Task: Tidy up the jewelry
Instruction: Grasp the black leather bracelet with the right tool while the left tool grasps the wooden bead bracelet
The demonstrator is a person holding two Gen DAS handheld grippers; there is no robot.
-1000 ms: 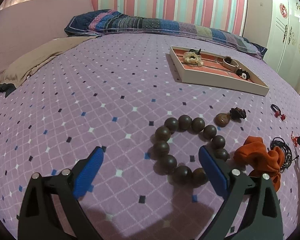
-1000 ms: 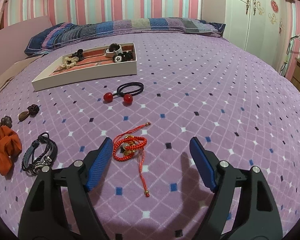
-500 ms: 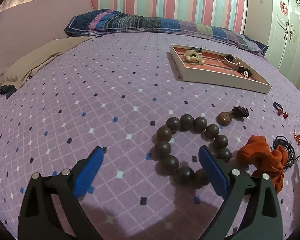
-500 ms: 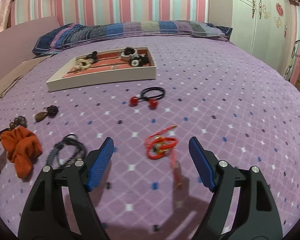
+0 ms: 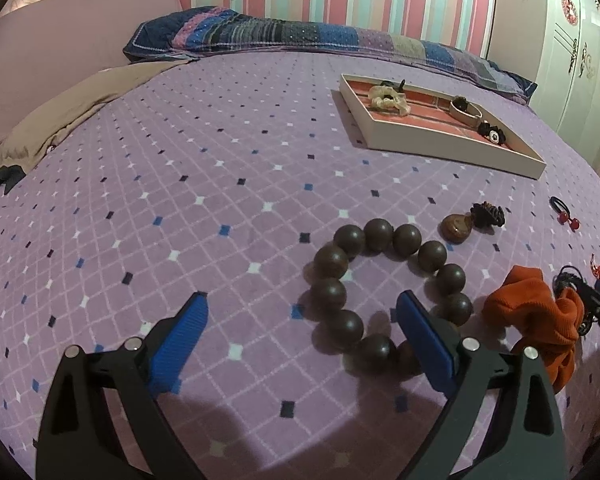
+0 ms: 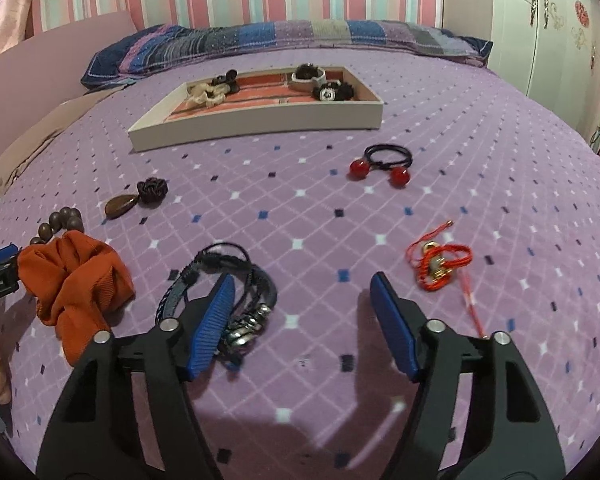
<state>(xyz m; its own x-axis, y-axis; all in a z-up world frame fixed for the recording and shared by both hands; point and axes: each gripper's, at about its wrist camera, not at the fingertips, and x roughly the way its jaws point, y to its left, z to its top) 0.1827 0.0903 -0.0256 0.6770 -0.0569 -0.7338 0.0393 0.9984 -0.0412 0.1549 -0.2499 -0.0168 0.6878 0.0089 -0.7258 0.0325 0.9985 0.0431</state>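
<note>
Your left gripper (image 5: 300, 320) gapes wide over one bead bracelet (image 5: 384, 292); beside it lie one pendant (image 5: 456, 227) and one orange scrunchie (image 6: 76, 280). Your right gripper (image 6: 302, 316) gapes too, empty, with one dark bracelet (image 6: 256, 288) under its left finger. Further right lie one red cord (image 6: 440, 264) and one hair tie (image 6: 384, 162); the tray (image 6: 260, 120) holds three pieces.

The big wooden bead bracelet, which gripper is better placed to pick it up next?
Left. The left gripper is open, one finger already inside the bead bracelet; the right gripper sits over the dark braided bracelet.
</note>
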